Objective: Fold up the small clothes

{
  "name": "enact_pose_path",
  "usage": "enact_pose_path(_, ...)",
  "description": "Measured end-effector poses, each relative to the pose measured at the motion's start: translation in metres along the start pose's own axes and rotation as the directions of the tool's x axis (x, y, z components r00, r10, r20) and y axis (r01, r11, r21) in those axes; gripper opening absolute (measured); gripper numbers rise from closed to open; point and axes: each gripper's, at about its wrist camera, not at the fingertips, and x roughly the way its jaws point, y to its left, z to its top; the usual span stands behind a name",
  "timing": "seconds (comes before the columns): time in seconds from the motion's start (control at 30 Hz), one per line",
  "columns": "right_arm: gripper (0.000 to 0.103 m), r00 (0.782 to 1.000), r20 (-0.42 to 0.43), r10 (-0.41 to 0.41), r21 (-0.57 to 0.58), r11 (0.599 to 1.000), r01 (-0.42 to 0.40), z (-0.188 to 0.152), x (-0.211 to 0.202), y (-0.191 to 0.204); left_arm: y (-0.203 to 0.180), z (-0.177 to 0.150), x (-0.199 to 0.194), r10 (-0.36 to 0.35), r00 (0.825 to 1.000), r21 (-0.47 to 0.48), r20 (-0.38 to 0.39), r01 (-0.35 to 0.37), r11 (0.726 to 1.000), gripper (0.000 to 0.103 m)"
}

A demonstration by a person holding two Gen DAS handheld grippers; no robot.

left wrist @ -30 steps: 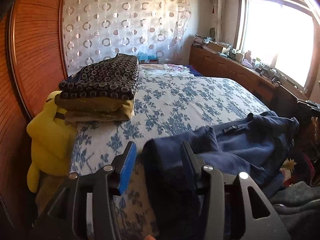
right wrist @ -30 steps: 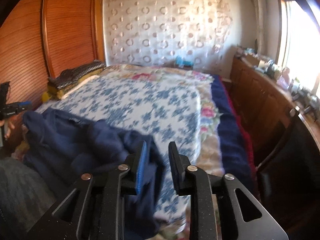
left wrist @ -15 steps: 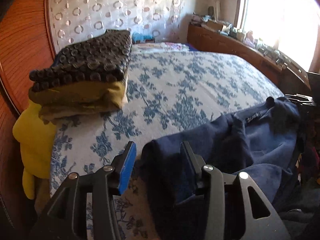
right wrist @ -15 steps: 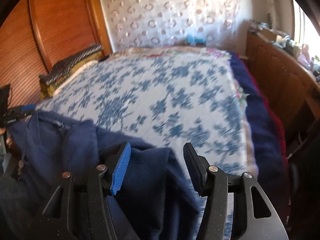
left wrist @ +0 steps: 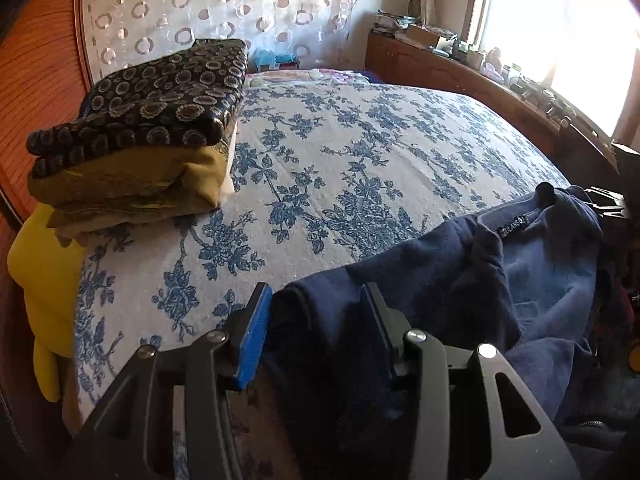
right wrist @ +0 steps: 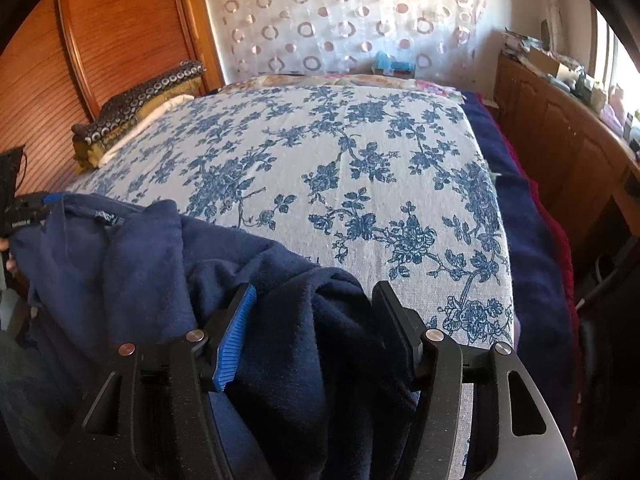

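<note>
A blue-flowered bedspread (left wrist: 360, 168) is covering the bed. Folded blankets (left wrist: 160, 92) are sitting stacked beside the wooden headboard (left wrist: 36, 64). A circle-patterned curtain (right wrist: 352, 12) is hanging behind, and small clutter, perhaps bottles, is lining the sideboard (right wrist: 560, 128).

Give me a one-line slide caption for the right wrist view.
Right gripper, jaws apart, with the navy garment bunched between its fingers at the near edge of a floral bedspread.

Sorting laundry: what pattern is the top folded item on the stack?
Black folded cloth with pale ring circles; clearest in left wrist view.
</note>
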Motion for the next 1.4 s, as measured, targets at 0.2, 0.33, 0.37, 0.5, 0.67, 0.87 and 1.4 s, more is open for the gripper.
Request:
enact_pose_path(0.2,0.062,1.000,0.000,-0.011,-0.010,1.000,0.011,0.000,0.000,0.003,0.005,-0.003,-0.003,-0.007,1.000,0.005,0.027,0.007,1.000,0.026)
enact_pose_path(0.33,0.022,0.998,-0.017,0.062,-0.025,0.998,-0.062,0.000,-0.001,0.007,0.005,-0.007,-0.010,-0.063,0.997,0.001,0.040,0.063,0.998,0.013)
enact_pose_path(0.37,0.018,0.995,-0.022,0.097,-0.021,0.995,-0.098,0.000,-0.001,0.009,0.004,-0.008,-0.013,-0.070,0.996,0.001,0.048,0.070,0.998,0.011)
enact_pose_path(0.5,0.013,0.994,0.000,0.108,-0.056,0.993,-0.108,-0.003,-0.009,0.023,-0.006,-0.010,-0.045,-0.074,0.988,0.017,0.137,0.073,0.997,0.009)
enact_pose_path(0.67,0.012,0.987,0.112,0.115,-0.039,0.993,-0.111,0.003,-0.050,0.031,-0.021,-0.006,-0.104,-0.088,0.953,0.017,0.288,0.087,0.996,0.009)
enact_pose_path(0.87,0.011,0.971,0.220,0.091,-0.073,0.994,-0.077,0.016,-0.112,0.046,-0.039,0.002,-0.162,-0.091,0.897,0.030,0.432,0.086,0.996,0.008)
enact_pose_path(1.4,0.011,0.871,0.485,0.071,-0.129,0.992,-0.009,0.051,-0.254,0.072,-0.037,0.036,-0.268,-0.062,0.755,0.051,0.653,0.038,0.998,0.009)
